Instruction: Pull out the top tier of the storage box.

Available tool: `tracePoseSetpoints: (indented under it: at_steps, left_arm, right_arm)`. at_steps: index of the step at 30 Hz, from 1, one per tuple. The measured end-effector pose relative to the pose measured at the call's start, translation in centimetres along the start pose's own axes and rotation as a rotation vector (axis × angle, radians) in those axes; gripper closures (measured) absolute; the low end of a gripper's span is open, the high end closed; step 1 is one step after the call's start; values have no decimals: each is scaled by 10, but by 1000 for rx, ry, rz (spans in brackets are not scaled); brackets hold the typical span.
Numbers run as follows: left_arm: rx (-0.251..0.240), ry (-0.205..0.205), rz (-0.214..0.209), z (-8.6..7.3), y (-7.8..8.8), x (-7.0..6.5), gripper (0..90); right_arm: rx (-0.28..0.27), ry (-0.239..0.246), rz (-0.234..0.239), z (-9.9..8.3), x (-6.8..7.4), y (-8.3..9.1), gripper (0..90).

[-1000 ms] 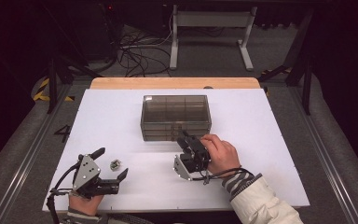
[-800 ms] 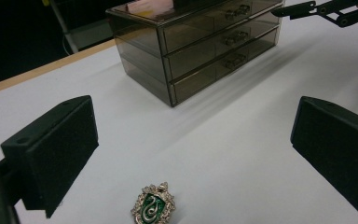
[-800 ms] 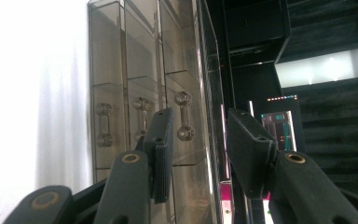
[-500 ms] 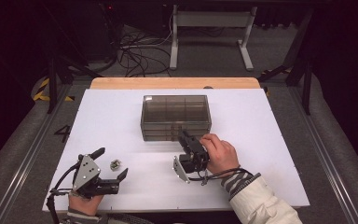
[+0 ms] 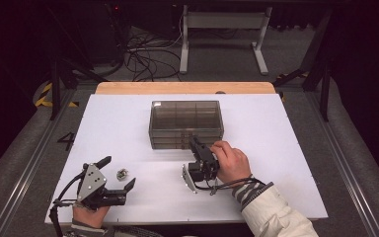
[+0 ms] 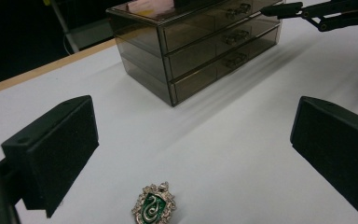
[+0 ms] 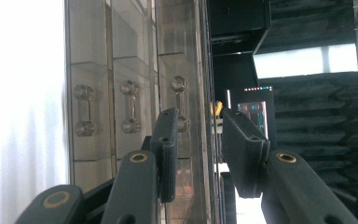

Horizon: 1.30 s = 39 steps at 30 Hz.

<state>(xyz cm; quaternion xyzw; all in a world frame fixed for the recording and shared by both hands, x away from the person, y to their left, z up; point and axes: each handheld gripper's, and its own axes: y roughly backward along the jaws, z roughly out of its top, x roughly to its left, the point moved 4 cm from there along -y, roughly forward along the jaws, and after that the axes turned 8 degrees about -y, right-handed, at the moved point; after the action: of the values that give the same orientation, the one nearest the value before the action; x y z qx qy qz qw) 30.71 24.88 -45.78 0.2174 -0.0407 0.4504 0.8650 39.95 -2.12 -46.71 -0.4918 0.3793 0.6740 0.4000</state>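
Treat this as the grab for the top drawer handle (image 7: 179, 100) of the drawer box (image 5: 186, 118), which stands toward the far middle of the surface (image 5: 286, 148). Note the right claw (image 5: 193, 142) rolled onto its side at the box front, jaws partly open and just now closing, with nothing pinched between them yet; in the right gripper view the handle sits just beside and half behind one pad while the gap lines up with the box's top edge. Shift the claw across so that the handle bar falls squarely into the gap before closing any further. Push in only far enough for the pads to pass the bar, not so far as to press on the drawer front. Close gently until both pads press on the bar, then pull straight back along the drawer's run, level with the surface, since a slanted pull would probably jam the drawer or drag the light box forward. Leave the left claw (image 5: 120, 171) where it rests near the front left corner, jaws wide apart and holding nothing, straddling the small green and silver badge (image 6: 154, 208) that lies flat on the surface between them, well apart from the box. Keep that claw off the badge until a drawer stands open.
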Motion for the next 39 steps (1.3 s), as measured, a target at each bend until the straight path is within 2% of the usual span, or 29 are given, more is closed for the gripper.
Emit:
tracePoseSetpoints:
  at_steps: [2, 5, 6, 15, 17, 27, 28, 34, 39]
  left_arm:
    - [0, 1, -1, 0, 0, 0, 14]
    - [0, 0, -1, 0, 0, 0, 14]
    - [0, -1, -1, 0, 0, 0, 14]
    - [1, 2, -3, 0, 0, 0, 14]
    - [1, 1, -2, 0, 0, 0, 14]
    - [6, -3, -3, 0, 0, 0, 15]
    - [8, -3, -4, -1, 0, 0, 15]
    - [3, -1, -2, 0, 0, 0, 15]
    - [2, -1, -2, 0, 0, 0, 15]
  right_arm:
    - [8, 13, 0, 0, 1, -2, 679]
    - [21, 3, -5, -1, 3, -4, 685]
    - [15, 25, -4, -1, 2, -5, 685]
    - [49, 20, -17, -1, 8, -13, 712]
    - [46, 34, -19, -1, 8, -14, 717]
    - [62, 44, -14, 1, 12, -21, 748]
    - [66, 62, -13, 2, 12, -22, 754]
    - [66, 63, -21, 3, 12, -24, 799]
    - [70, 62, -19, 3, 12, -24, 802]
